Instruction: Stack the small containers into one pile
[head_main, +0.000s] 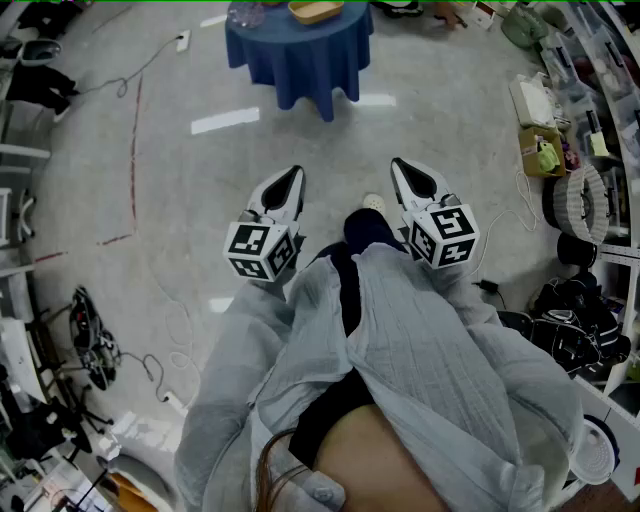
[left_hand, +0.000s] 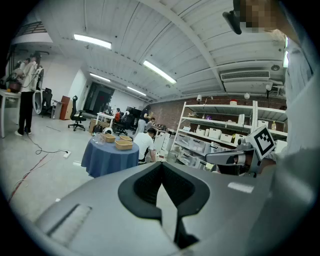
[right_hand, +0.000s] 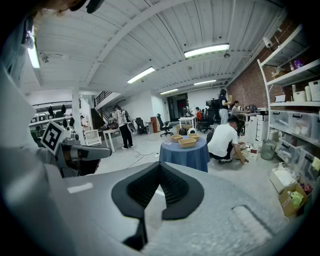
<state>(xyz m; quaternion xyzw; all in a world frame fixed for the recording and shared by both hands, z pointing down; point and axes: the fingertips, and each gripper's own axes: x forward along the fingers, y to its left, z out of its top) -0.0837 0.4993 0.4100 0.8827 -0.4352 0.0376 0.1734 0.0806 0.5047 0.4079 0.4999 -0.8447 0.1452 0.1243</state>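
Note:
The small tan containers (head_main: 316, 12) sit on a round table with a blue cloth (head_main: 300, 55), far ahead across the floor. They also show in the left gripper view as tan containers (left_hand: 123, 144) on the blue table (left_hand: 110, 159), and in the right gripper view as tan containers (right_hand: 187, 142) on the table (right_hand: 185, 156). My left gripper (head_main: 294, 172) and right gripper (head_main: 398, 163) are held side by side in front of my body, well short of the table. Each has its jaws shut with nothing between them, as the left gripper (left_hand: 162, 165) and right gripper (right_hand: 160, 166) show up close.
A person in a white shirt (right_hand: 222, 142) crouches right of the table. Shelves with bins (left_hand: 220, 135) and boxes (head_main: 545, 150) line the right side. Cables (head_main: 150, 60) and a red tape line (head_main: 133, 150) cross the floor at the left, beside gear (head_main: 90, 340).

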